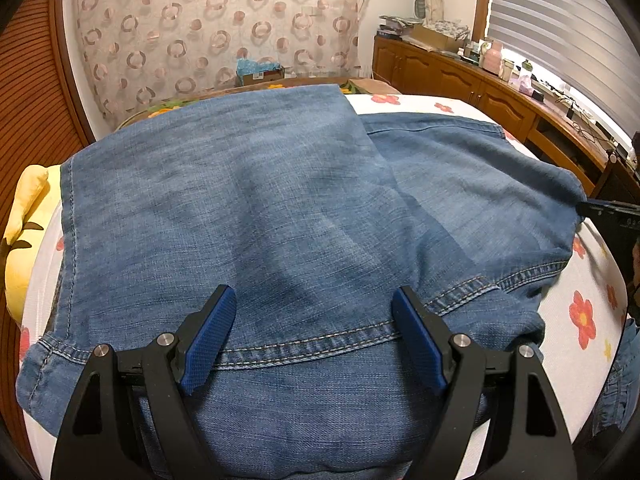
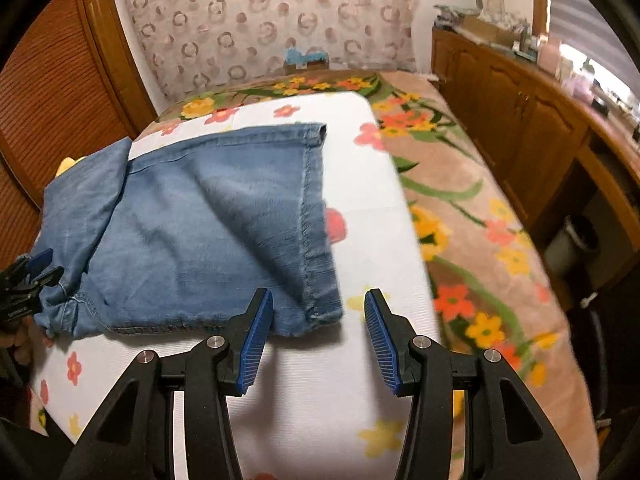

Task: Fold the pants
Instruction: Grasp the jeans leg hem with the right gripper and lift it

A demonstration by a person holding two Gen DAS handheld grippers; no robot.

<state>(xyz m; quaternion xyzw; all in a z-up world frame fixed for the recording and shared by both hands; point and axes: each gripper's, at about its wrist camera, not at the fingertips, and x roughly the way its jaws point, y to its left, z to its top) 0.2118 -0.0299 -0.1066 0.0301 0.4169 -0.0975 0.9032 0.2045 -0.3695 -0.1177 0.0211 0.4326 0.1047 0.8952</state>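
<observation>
Folded denim pants [image 1: 280,200] spread across flowered sheet [image 2: 360,208]; left gripper [image 1: 314,300] gaping wide above the waistband, holding nothing; right gripper [image 2: 319,304] likewise parted, empty, near the hem corner.

A white sheet printed with red and yellow flowers [image 2: 320,400] covers the bed, over a tan floral blanket [image 2: 460,184]. A yellow pillow [image 1: 28,216] sits at its edge. Behind hangs a sheer curtain with pink rings [image 1: 216,28]. A long brown wooden cabinet [image 1: 460,80] carries clutter beneath striped window blinds [image 1: 560,28].
</observation>
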